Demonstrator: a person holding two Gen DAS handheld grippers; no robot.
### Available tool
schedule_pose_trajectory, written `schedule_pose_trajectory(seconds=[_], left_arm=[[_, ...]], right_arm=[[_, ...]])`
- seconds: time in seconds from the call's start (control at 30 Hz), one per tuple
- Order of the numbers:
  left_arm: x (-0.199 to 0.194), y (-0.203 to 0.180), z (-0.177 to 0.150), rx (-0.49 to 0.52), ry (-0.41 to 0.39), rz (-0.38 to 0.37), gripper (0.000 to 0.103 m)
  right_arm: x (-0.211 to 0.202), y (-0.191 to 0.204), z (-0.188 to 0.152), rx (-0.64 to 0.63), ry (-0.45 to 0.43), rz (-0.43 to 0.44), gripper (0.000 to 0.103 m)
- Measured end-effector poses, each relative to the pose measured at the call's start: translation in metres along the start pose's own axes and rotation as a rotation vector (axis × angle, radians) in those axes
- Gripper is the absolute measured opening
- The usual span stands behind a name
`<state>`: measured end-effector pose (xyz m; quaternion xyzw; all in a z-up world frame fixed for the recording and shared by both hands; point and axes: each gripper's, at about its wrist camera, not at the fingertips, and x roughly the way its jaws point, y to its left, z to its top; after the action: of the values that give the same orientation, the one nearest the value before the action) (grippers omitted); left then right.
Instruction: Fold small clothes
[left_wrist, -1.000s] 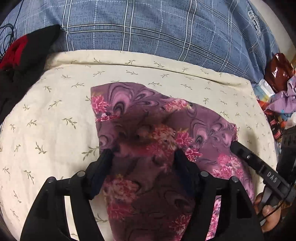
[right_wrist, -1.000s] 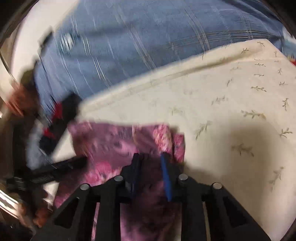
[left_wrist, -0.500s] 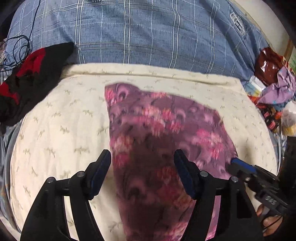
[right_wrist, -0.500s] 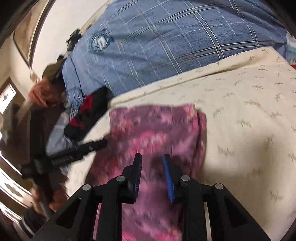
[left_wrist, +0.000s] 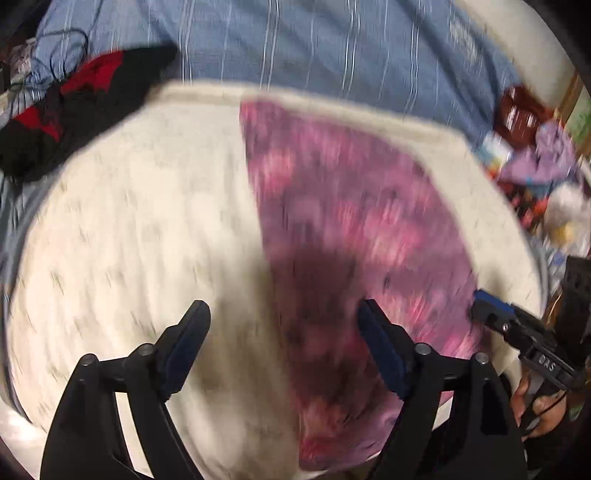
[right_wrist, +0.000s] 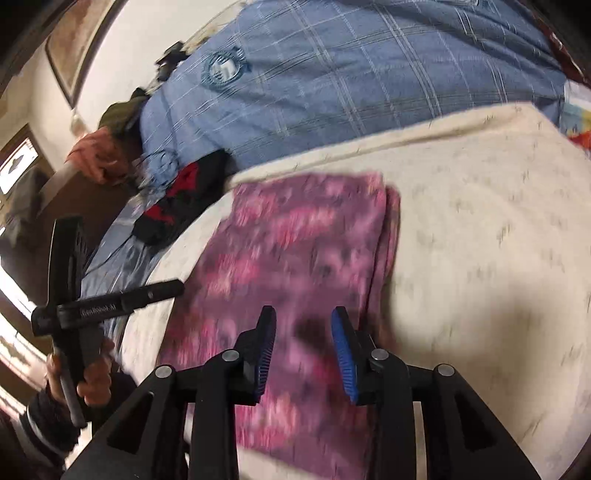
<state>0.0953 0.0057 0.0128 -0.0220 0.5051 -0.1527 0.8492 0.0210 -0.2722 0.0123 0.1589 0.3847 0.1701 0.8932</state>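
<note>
Purple floral garment (left_wrist: 354, 229) lies folded on the cream pad (left_wrist: 147, 229), both grippers' jaws just opening, empty; next, another fold likely needs regrasping.

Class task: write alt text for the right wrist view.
A folded purple floral cloth lies on a cream patterned pad. The right gripper hovers over it, jaws open and empty; the left gripper shows at left.

Cream pad (left_wrist: 140, 229) on the blue plaid bedding (left_wrist: 332, 48).
Black-and-red cloth (left_wrist: 74, 107) off at its left corner, bright clutter (left_wrist: 535, 162) piled right.
</note>
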Motion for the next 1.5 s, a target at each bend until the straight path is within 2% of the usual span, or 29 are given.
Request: schedule_pose_trajectory(seconds=[0.03, 0.07, 0.13, 0.2, 0.27, 0.37, 0.43, 0.5, 0.6, 0.7, 0.73, 0.77, 0.87, 0.97, 1.07, 1.13, 1.37, 1.5], left_arm=[[0.012, 0.0, -0.007, 0.004, 0.033, -0.003, 0.086], [0.016, 0.001, -0.011, -0.01, 0.039, -0.009, 0.088], [0.008, 0.003, -0.011, -0.024, 0.023, -0.025, 0.087], [-0.002, 0.009, -0.005, -0.047, 0.015, -0.064, 0.087], [-0.014, 0.016, 0.003, -0.075, -0.02, -0.078, 0.087], [-0.029, 0.023, 0.013, -0.107, -0.058, -0.067, 0.088], [-0.03, 0.021, 0.017, -0.099, -0.048, -0.026, 0.088], [-0.03, 0.015, 0.014, -0.083, -0.051, 0.037, 0.088], [-0.032, 0.003, -0.003, -0.043, -0.065, 0.119, 0.088], [-0.035, -0.008, -0.015, 0.014, -0.088, 0.204, 0.088], [-0.038, -0.013, -0.021, 0.043, -0.101, 0.25, 0.088], [-0.04, -0.017, -0.025, 0.068, -0.114, 0.285, 0.088], [-0.05, -0.025, -0.038, 0.109, -0.167, 0.362, 0.088], [-0.062, -0.03, -0.052, 0.139, -0.208, 0.352, 0.092], [-0.07, -0.035, -0.063, 0.173, -0.232, 0.324, 0.092], [-0.07, -0.038, -0.066, 0.2, -0.22, 0.287, 0.092], [-0.068, -0.048, -0.083, 0.2, -0.153, 0.182, 0.092], [-0.067, -0.057, -0.091, 0.209, -0.139, 0.161, 0.092]], right_arm=[[0.006, -0.005, -0.012, 0.004, 0.022, -0.033, 0.035], [0.008, -0.01, -0.022, 0.003, 0.005, -0.058, 0.035], [0.002, -0.011, -0.022, 0.023, -0.006, -0.07, 0.035], [-0.009, -0.019, -0.015, 0.104, -0.006, -0.049, 0.035], [-0.022, -0.032, -0.008, 0.167, -0.051, -0.049, 0.045], [-0.036, -0.042, -0.001, 0.216, -0.101, -0.077, 0.052], [-0.037, -0.042, 0.001, 0.221, -0.095, -0.098, 0.058], [-0.029, -0.037, 0.001, 0.206, -0.049, -0.158, 0.06], [-0.019, -0.019, -0.003, 0.147, 0.044, -0.293, 0.063], [-0.021, -0.001, -0.01, 0.093, 0.11, -0.445, 0.078], [-0.022, 0.0, -0.011, 0.082, 0.129, -0.473, 0.089], [-0.022, 0.007, -0.012, 0.047, 0.176, -0.528, 0.093], [-0.041, 0.03, -0.026, -0.057, 0.111, -0.543, 0.093], [-0.058, 0.046, -0.036, -0.105, 0.071, -0.517, 0.094], [-0.071, 0.061, -0.045, -0.157, 0.022, -0.535, 0.096], [-0.077, 0.07, -0.049, -0.195, -0.009, -0.561, 0.097], [-0.082, 0.077, -0.052, -0.256, -0.014, -0.597, 0.097], [-0.091, 0.076, -0.055, -0.257, -0.025, -0.587, 0.097]])
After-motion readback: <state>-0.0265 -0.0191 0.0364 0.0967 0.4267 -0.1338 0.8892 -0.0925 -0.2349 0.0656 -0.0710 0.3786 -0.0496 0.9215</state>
